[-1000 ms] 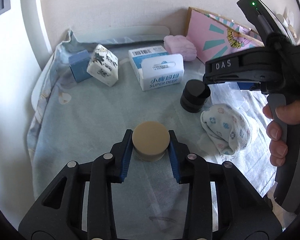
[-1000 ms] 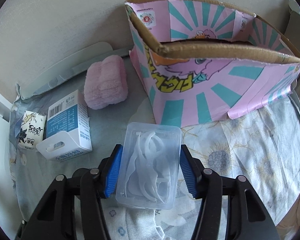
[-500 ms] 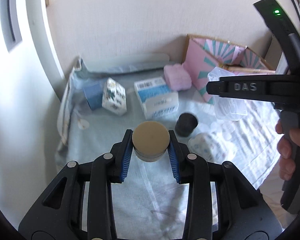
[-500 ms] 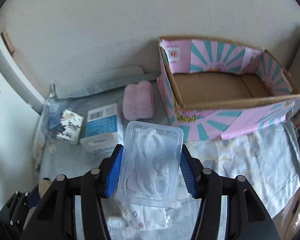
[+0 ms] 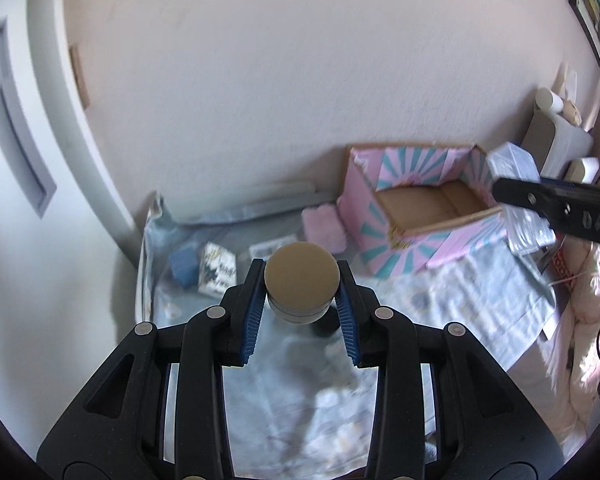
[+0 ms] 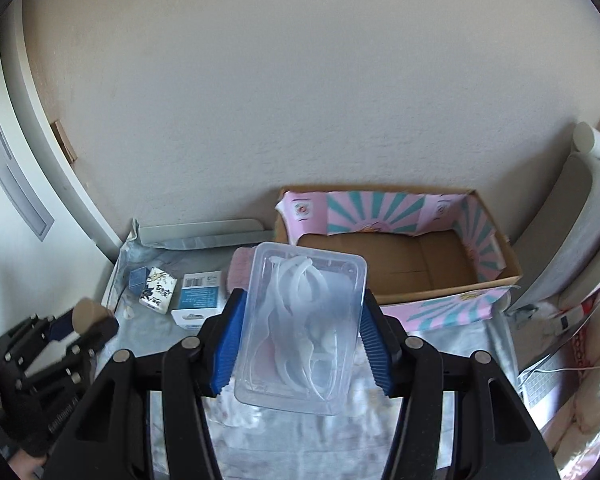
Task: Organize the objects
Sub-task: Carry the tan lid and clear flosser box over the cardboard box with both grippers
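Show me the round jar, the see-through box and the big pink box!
Round jar (image 5: pixel 302 274): left wrist view, on its tan lid.
See-through box (image 6: pixel 302 320): right wrist view, on the middle of its clear lid.
Big pink box (image 6: pixel 440 304): right wrist view, on its front wall.

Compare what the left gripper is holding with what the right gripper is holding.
The round jar in the left gripper is opaque, with a tan lid; the clear plastic case in the right gripper is see-through, showing white pieces inside. The jar is a short cylinder; the case is a flat rectangle, longer than its gripper's pads. Both are clamped between blue pads, above the cloth.
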`<state>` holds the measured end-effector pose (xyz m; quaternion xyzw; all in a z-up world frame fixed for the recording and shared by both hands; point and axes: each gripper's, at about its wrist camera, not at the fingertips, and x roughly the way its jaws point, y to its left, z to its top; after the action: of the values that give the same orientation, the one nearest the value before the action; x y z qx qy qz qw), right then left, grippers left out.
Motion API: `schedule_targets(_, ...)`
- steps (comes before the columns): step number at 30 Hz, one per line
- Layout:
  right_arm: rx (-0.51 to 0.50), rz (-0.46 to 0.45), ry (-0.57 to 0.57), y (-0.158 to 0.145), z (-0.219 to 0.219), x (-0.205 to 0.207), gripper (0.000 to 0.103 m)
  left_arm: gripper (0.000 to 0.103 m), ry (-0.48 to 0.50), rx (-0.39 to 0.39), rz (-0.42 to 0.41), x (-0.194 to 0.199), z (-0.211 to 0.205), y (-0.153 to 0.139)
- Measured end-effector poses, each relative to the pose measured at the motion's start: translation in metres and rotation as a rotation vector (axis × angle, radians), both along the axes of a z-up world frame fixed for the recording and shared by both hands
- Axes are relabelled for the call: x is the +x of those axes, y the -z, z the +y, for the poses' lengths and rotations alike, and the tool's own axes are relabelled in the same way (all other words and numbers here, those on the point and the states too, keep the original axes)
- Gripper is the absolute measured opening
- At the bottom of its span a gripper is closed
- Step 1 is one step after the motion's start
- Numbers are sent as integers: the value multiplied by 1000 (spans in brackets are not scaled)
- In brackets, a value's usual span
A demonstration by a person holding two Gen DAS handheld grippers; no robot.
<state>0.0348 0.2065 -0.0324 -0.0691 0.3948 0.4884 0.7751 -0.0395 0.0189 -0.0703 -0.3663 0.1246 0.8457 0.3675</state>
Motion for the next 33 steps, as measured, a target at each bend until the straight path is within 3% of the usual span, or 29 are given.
schedule_targets(9, -10, -8, 8, 3, -52, 63, 51, 31, 14, 14, -10, 28, 70, -30)
schedule_targets(18, -23, 5, 20, 23, -84, 113, 51, 31, 53, 15, -22, 60, 135, -31)
schedule_targets(33, -15, 47, -26, 37, -75, 162, 51, 31, 88, -24, -59, 57, 200, -19)
